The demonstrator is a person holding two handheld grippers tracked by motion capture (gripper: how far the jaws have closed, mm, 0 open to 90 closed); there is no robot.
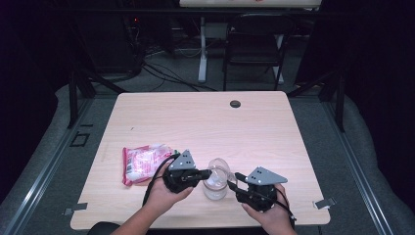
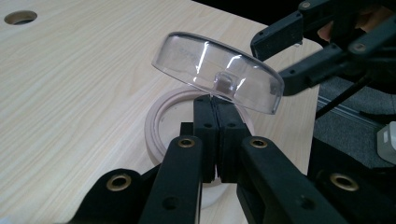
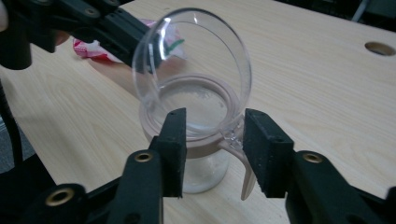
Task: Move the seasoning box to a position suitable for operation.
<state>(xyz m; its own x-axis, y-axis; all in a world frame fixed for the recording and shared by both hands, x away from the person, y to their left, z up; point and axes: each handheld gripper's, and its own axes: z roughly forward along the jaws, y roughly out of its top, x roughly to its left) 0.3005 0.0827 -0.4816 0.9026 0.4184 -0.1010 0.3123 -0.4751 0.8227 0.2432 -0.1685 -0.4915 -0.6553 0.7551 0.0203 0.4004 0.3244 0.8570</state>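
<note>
Left fingers (image 2: pixel 215 119) clamped on clear lid (image 2: pixel 217 70) tab, right fingers (image 3: pixel 215 149) apart, straddling jar (image 3: pixel 196 140) rim

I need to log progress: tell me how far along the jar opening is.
Done: the clear lid is swung up off the jar. In hand: the left claw is shut on the lid's tab, holding it up; the right claw stands open beside the collar. Left: the pink packet lies untouched on the table.

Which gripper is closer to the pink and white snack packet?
Left. The left gripper sits just right of the pink and white snack packet; the right gripper is farther right, beyond the clear glass jar.
</note>
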